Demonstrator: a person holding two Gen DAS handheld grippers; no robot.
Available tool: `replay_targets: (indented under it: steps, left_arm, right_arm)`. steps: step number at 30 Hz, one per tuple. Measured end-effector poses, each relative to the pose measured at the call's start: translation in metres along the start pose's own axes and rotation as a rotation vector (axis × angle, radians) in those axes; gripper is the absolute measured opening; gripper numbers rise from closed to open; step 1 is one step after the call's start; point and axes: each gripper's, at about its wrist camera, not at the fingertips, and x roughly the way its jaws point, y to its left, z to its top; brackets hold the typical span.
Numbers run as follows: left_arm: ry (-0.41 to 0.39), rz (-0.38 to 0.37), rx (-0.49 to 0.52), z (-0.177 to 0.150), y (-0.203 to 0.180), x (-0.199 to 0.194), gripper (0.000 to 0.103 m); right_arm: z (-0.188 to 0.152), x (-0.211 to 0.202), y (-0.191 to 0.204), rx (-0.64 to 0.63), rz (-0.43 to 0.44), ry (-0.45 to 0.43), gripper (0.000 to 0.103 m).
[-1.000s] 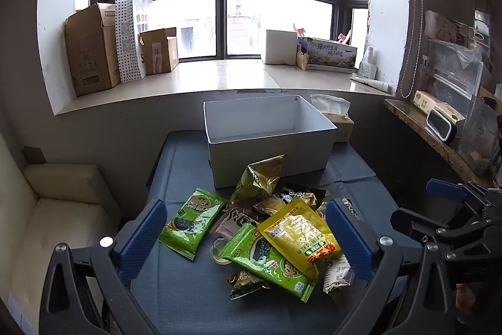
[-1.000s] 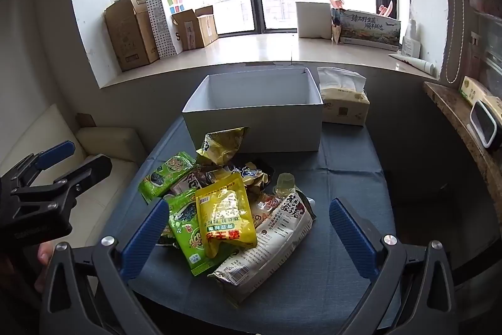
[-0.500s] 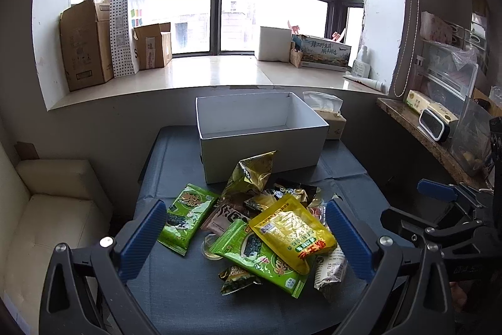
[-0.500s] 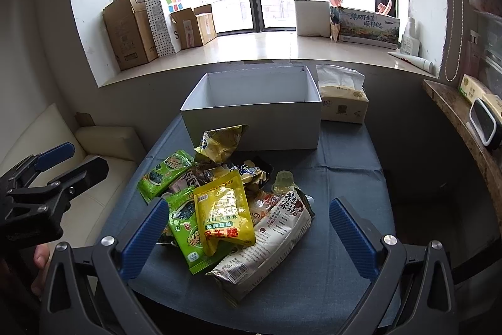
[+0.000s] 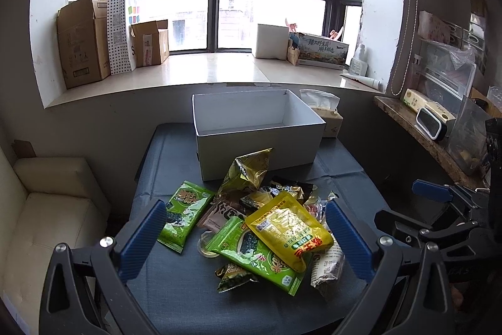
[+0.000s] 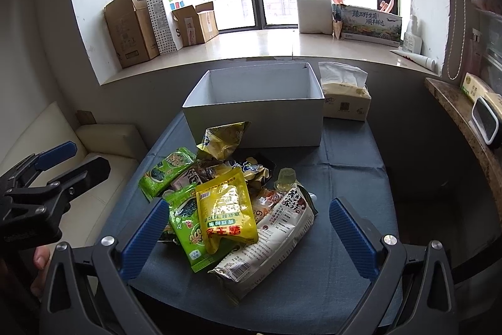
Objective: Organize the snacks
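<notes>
A pile of snack packets lies on the dark blue table (image 5: 175,291): a yellow packet (image 5: 288,229) on top, a green seaweed packet (image 5: 183,214) at the left, a gold bag (image 5: 249,170) leaning on an empty white box (image 5: 251,146), and a long white packet (image 6: 269,244). The yellow packet (image 6: 224,209) and white box (image 6: 254,118) also show in the right wrist view. My left gripper (image 5: 244,237) is open and empty above the pile's near side. My right gripper (image 6: 244,236) is open and empty too, over the pile.
A tissue box (image 6: 345,102) stands right of the white box. Cardboard boxes (image 5: 83,43) and a dotted paper bag (image 5: 120,30) stand on the windowsill. A cream sofa (image 5: 40,215) is left of the table. A shelf (image 5: 417,131) with items runs along the right.
Both grippers have drifted slightly relative to the pile. Both stay open and empty; the snacks have not moved.
</notes>
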Motion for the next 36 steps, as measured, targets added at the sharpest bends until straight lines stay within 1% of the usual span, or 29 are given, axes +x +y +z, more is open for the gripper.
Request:
replay_targets:
  steps: [7, 17, 36]
  left_arm:
    - [0.013, 0.002, 0.000, -0.0023, 0.0000, 0.0009, 0.103]
    - [0.043, -0.026, -0.001, -0.0059, -0.0011, 0.0030, 0.103]
    - [0.043, -0.015, -0.007, -0.0072, 0.0023, 0.0052, 0.103]
  right_arm:
    - [0.0003, -0.0012, 0.0007, 0.002, -0.003, -0.004, 0.103]
    - [0.0010, -0.0049, -0.0021, 0.005, 0.008, -0.005, 0.103]
    - [0.0004, -0.0038, -0.0023, 0.007, 0.006, 0.000, 0.103]
